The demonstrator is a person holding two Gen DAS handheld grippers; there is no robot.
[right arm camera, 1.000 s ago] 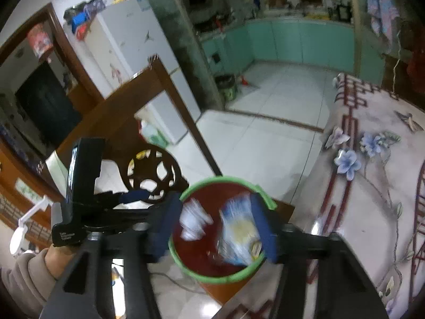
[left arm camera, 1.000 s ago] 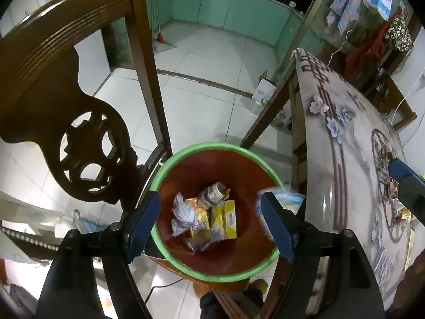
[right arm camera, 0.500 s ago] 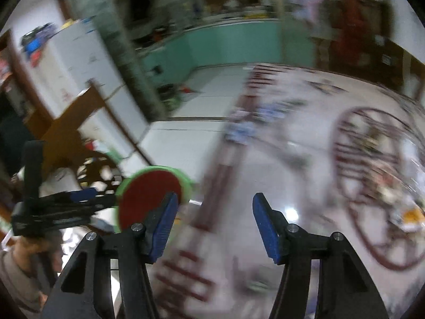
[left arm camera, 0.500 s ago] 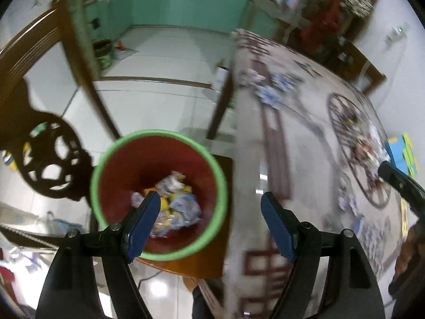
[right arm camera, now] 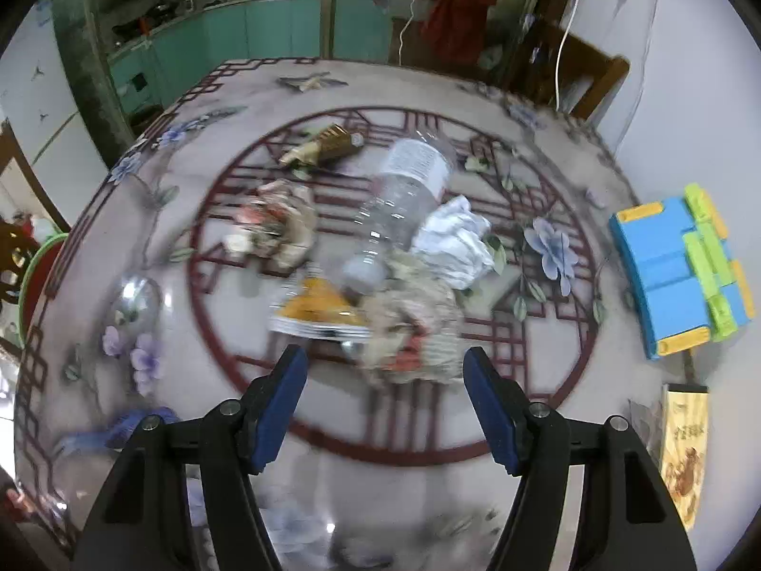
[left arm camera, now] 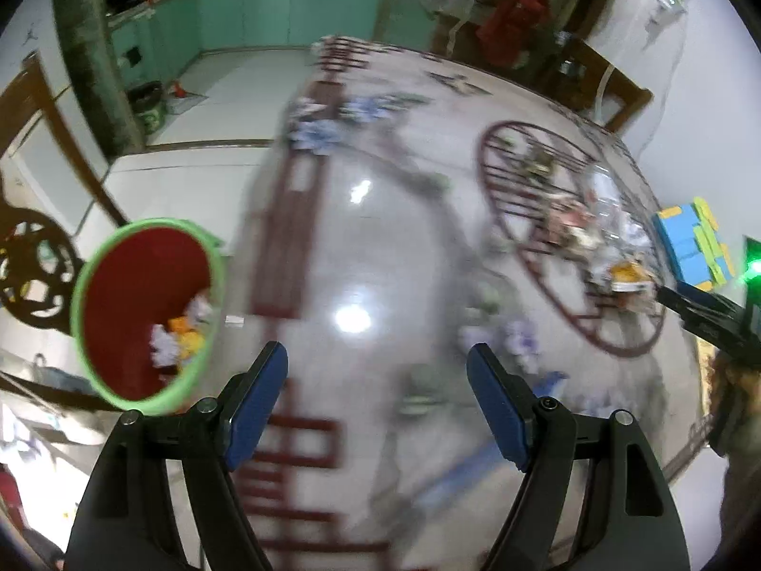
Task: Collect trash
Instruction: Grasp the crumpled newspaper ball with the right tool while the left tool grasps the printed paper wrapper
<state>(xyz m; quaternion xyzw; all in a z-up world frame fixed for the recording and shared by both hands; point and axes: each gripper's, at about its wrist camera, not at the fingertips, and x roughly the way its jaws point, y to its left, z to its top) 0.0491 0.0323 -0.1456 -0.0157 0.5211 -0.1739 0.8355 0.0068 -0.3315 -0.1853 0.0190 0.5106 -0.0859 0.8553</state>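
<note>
A pile of trash lies on the patterned table (right arm camera: 142, 285): a clear plastic bottle (right arm camera: 404, 195), a white crumpled tissue (right arm camera: 456, 242), a yellow wrapper (right arm camera: 318, 314), crumpled paper (right arm camera: 414, 333), another crumpled wrapper (right arm camera: 280, 223) and a gold wrapper (right arm camera: 328, 145). My right gripper (right arm camera: 385, 404) is open and empty just in front of the pile. My left gripper (left arm camera: 378, 399) is open and empty over the table (left arm camera: 361, 238). The red bin with a green rim (left arm camera: 142, 304) stands left of the table and holds several pieces of trash. The pile (left arm camera: 599, 247) also shows at the right of the left wrist view.
A blue and green box (right arm camera: 680, 271) and a yellow packet (right arm camera: 685, 452) lie at the table's right edge. Wooden chairs stand at the far side (right arm camera: 585, 76) and left of the bin (left arm camera: 33, 266). The right gripper's body (left arm camera: 713, 319) shows at the right.
Both grippers have swung right, away from the bin and over the table. The trash seen dropping over the bin one second ago now lies inside it. The right gripper now faces the pile.
</note>
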